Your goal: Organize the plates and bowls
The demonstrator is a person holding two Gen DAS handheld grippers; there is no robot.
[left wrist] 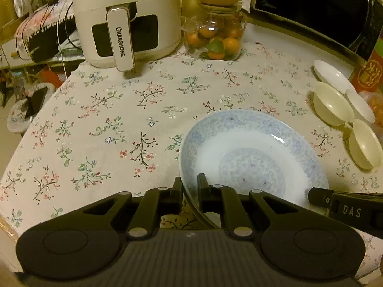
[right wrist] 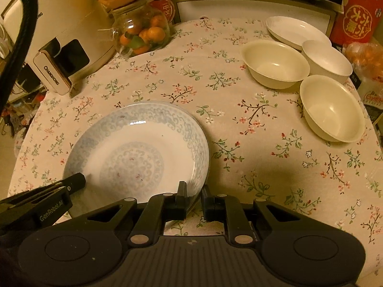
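A blue-patterned white plate [left wrist: 253, 153] lies on the flowered tablecloth; it also shows in the right wrist view [right wrist: 134, 148]. My left gripper [left wrist: 190, 186] is shut on the plate's near-left rim. My right gripper [right wrist: 192, 192] is shut on its near-right rim. Each gripper shows in the other's view, the right one [left wrist: 320, 197] and the left one [right wrist: 76, 181]. Three cream bowls [right wrist: 275, 64] [right wrist: 326, 59] [right wrist: 332, 110] and a plain white plate [right wrist: 296, 31] stand at the far right.
A white air fryer [left wrist: 124, 19] stands at the back left. A glass jar of small oranges [left wrist: 215, 35] with a big orange on top is beside it. A black microwave [left wrist: 318, 7] and a red box [right wrist: 361, 16] are at the back right. The table edge curves at left.
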